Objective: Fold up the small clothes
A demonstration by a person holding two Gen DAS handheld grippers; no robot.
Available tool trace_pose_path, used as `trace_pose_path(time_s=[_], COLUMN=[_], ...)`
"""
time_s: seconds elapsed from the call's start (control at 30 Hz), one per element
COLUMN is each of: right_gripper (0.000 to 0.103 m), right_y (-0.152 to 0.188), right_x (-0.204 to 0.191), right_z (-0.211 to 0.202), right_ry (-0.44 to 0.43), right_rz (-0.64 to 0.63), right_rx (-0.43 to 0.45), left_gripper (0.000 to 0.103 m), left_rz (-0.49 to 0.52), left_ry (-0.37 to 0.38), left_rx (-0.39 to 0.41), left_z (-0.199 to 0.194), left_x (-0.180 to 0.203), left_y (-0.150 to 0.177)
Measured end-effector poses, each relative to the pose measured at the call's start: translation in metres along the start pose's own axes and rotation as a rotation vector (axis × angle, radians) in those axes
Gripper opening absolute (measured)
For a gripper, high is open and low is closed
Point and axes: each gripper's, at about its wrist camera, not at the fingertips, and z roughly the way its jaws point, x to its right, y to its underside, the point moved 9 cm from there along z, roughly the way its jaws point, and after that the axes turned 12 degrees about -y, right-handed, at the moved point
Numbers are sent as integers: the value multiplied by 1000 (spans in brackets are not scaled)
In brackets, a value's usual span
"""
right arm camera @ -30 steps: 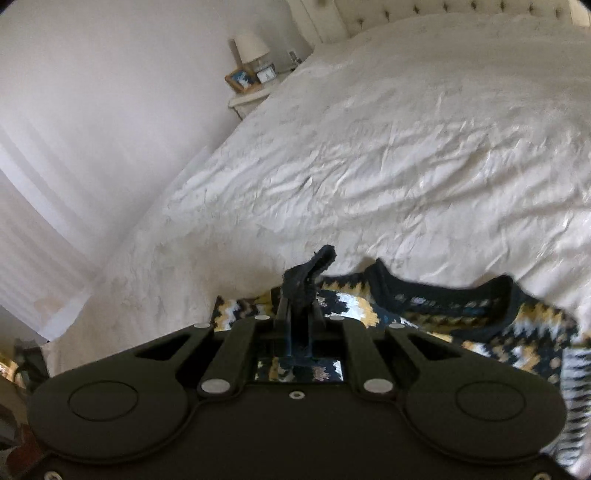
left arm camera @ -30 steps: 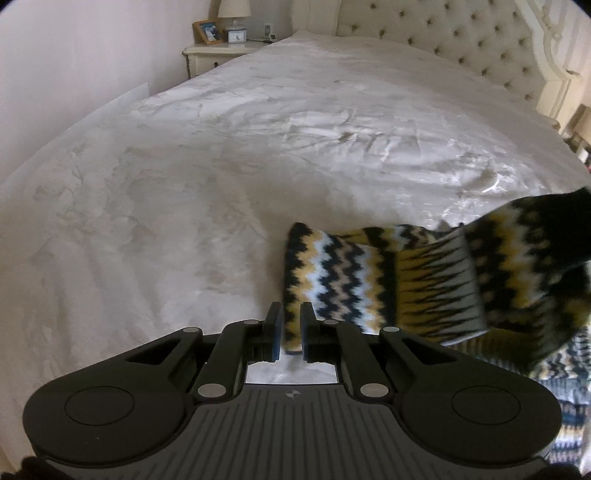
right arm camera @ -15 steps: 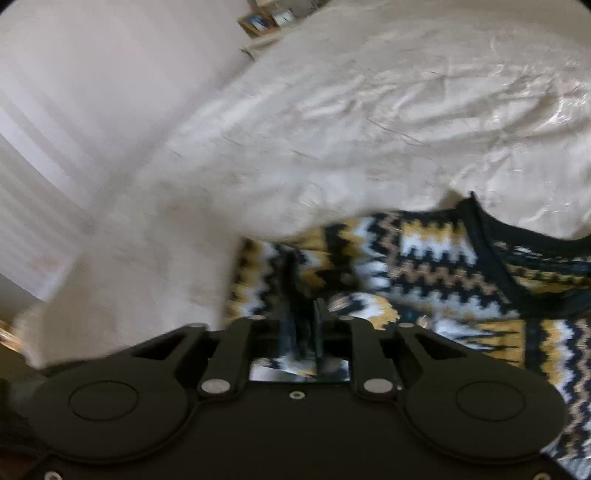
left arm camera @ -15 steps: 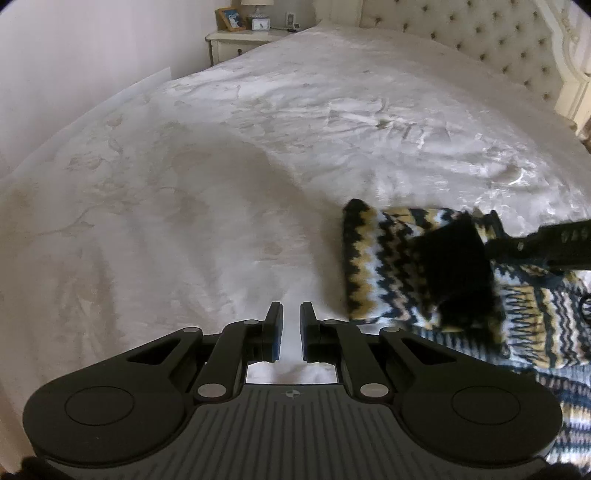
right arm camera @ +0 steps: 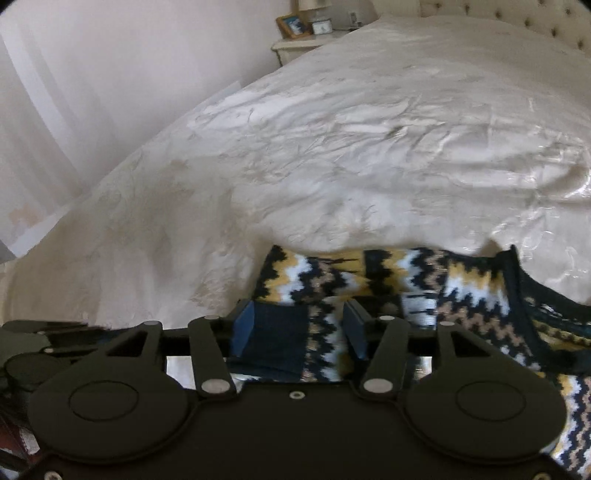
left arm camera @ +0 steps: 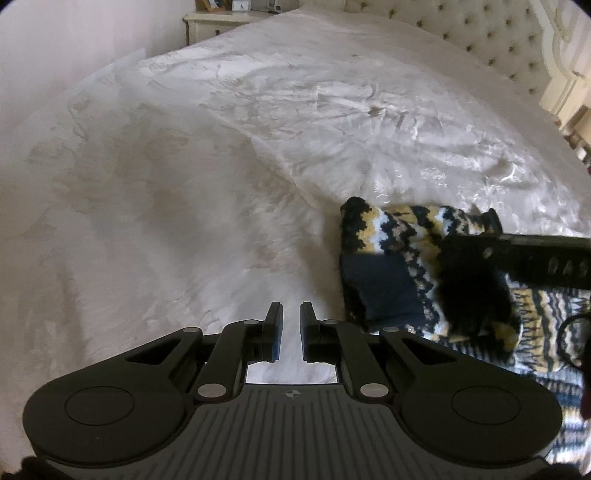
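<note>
A zigzag-knit sweater (left arm camera: pixel 391 236) in black, yellow and white lies on the white bed cover (left arm camera: pixel 184 184). Its sleeve is folded over the body, and the navy cuff (left arm camera: pixel 380 284) lies on top. My left gripper (left arm camera: pixel 291 317) hovers over bare cover just left of the sweater, shut with nothing in it. My right gripper (right arm camera: pixel 299 317) sits low over the folded sleeve (right arm camera: pixel 325 291). Its jaws are opening, and the cuff (right arm camera: pixel 273 332) lies loose between the blue pads (right arm camera: pixel 243 325), which do not press on it. The neckline (right arm camera: pixel 517 288) shows to the right.
A cream tufted headboard (left arm camera: pixel 480 37) runs along the far right. A nightstand (left arm camera: pixel 221 22) with a picture frame and a clock stands at the far corner. A pale wall and curtain (right arm camera: pixel 55 129) border the bed's left edge. The rumpled cover stretches ahead.
The right gripper carried the pinched cuff across onto the sweater, then spread its jaws and let it go. The left gripper drew away to the left from the sweater's edge.
</note>
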Motion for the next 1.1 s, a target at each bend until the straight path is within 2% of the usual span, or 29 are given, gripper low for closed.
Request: trace_pose_path(time_s=[0.1, 0.23, 0.33, 0.4, 0.5, 0.6, 0.63, 0.67, 0.77, 0.83, 0.87, 1.0, 1.1], right_gripper=[60, 60, 60, 60, 60, 60, 60, 60, 60, 60, 60, 60, 60], right_y=[5, 19, 29, 37, 45, 52, 53, 54, 55, 55, 54, 52, 51], right_x=[-2, 9, 20, 26, 34, 40, 42, 44, 50, 53, 54, 59, 63], right_z=[-3, -22, -34, -44, -52, -55, -55, -56, -56, -56, -56, -56, -53], right_ry=[27, 54, 82, 100, 116, 122, 126, 128, 125, 126, 126, 119, 116], right_rz=[-14, 37, 70, 96, 117, 141, 148, 159, 193, 199, 200, 209, 212], right_rx=[-5, -4, -6, -5, -7, -10, -10, -7, 6, 8, 10, 19, 17], left_gripper=[10, 12, 31, 33, 39, 36, 21, 14, 10, 4, 4, 4, 4], left_rz=[1, -7, -15, -26, -30, -45, -62, -70, -54, -61, -77, -172, -171], left_ry=[75, 189, 229, 239, 214, 196, 197, 200, 224, 204, 190, 113, 9], left_rx=[-15, -54, -106, -124, -137, -139, -106, -75, 13, 57, 85, 166, 223], left_z=[6, 22, 39, 47, 59, 66, 63, 59, 40, 27, 19, -4, -12], left_x=[8, 29, 44, 52, 58, 58, 55, 53, 48, 37, 27, -32, -79], left_y=[-3, -5, -3, -3, -5, -8, -12, -16, -27, -38, -45, -78, -100])
